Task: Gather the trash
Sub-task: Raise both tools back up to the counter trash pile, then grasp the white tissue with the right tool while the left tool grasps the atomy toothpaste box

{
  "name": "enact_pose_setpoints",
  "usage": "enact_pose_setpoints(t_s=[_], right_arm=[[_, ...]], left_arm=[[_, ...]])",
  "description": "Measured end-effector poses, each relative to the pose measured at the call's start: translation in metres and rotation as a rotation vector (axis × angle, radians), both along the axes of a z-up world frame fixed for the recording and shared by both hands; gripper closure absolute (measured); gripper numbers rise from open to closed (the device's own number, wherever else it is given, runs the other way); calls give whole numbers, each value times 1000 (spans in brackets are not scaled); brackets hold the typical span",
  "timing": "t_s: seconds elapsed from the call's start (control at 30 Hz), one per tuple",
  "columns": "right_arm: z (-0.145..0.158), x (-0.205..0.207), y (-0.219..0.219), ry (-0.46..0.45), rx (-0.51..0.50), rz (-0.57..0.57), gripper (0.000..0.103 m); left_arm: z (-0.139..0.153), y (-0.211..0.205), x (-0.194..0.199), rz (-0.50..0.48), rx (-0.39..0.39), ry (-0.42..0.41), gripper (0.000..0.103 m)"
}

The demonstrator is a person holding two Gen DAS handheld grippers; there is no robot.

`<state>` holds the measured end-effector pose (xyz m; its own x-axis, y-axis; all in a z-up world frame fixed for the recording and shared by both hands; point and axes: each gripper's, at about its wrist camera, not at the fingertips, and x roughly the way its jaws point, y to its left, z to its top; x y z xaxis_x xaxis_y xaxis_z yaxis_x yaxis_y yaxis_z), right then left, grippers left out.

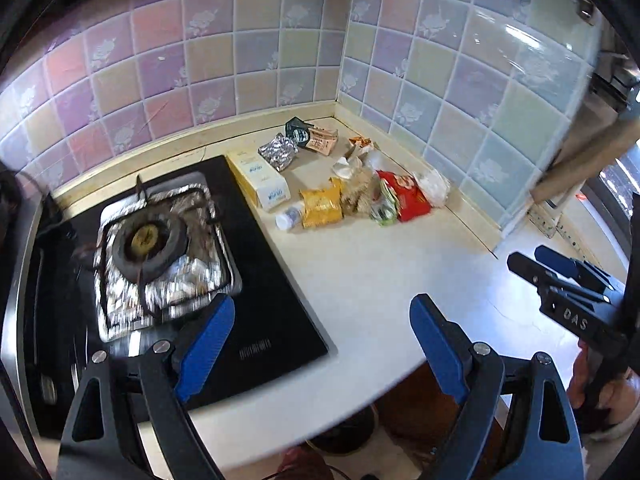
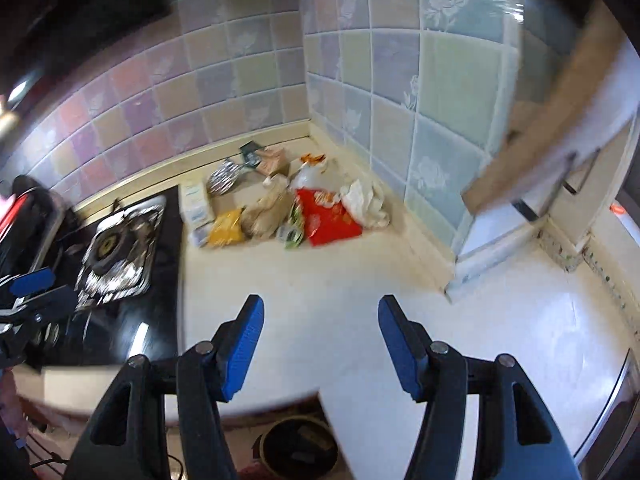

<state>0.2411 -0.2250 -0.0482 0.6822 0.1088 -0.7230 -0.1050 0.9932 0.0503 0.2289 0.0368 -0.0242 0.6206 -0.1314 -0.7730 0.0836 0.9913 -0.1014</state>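
Both tongs, left & right, spread, empty; trash pile beyond, stove beside.

both wrist views look steeply down from above the worktop edge toward the tiled corner; the left sits nearer the stove, and both share the litter pile.

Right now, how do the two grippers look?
Both match: the left gripper and right gripper have black angular frames with silver round pivot bolts and flat blue fingers. White letters "DAS" mark the right gripper's side in the left wrist view.
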Motion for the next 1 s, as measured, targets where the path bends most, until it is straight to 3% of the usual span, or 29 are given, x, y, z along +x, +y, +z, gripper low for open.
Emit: enact_pose_setpoints(t_s=[0.17,0.33,0.4,0.63,0.8,1.0], right_arm=[[-19,88,7,49,-59,-82,49],[-44,151,7,102,-86,-156,52],[-55,171,7,129,-97,-176,61],[-77,206,7,181,-124,-190,74],[-82,214,9,196,-104,-158,97],[-79,210,14,180,-89,-124,101]], left_arm=[[-12,31,90,-22,-11,78,15],[-42,61,167,15,-87,190,15],[-54,69,191,41,-114,226,15],[-75,73,247,116,-98,246,15],[-94,64,280,170,-58,288,15],[-114,62,304,246,13,325,15]])
